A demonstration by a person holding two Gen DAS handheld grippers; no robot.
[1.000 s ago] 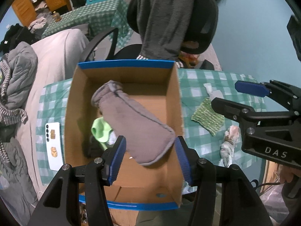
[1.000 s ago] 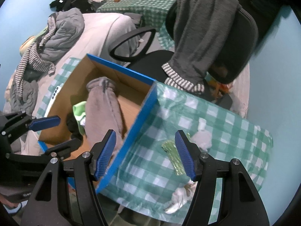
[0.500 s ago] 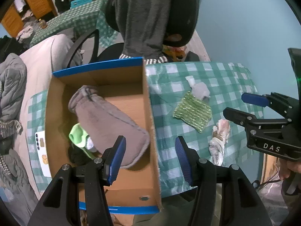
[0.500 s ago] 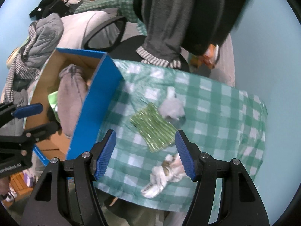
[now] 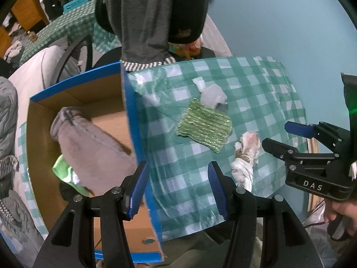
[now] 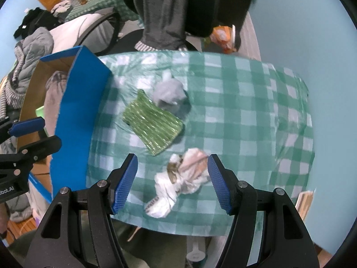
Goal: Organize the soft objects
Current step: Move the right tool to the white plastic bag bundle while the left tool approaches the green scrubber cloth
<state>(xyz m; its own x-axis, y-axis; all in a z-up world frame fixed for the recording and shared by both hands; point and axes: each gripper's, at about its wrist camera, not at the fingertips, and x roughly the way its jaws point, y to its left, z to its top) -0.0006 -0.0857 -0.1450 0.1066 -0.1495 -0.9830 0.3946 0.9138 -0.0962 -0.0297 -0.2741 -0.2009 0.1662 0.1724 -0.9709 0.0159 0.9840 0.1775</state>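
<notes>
A cardboard box with blue rim [image 5: 128,111] [image 6: 73,116] stands at the table's left and holds a grey fleece mitt [image 5: 93,149] and a light green cloth [image 5: 64,169]. On the green checked cloth lie a shiny green knitted square [image 5: 204,126] [image 6: 154,124], a small grey-white soft piece [image 5: 213,93] [image 6: 169,91] and a crumpled white and pink rag [image 5: 245,160] [image 6: 185,178]. My left gripper [image 5: 177,187] is open and empty above the box's right wall. My right gripper [image 6: 171,179] is open, its jaws either side of the rag and above it.
A black office chair with a grey garment [image 5: 151,17] stands behind the table. A bed with a grey jacket [image 6: 33,51] lies to the left. A blue wall [image 5: 279,22] is at the right. The table's front edge [image 6: 178,227] is close to me.
Both grippers have swung right, from over the box toward the cloth-covered table. The right gripper has come over the crumpled rag. The mitt has stayed in the box.
</notes>
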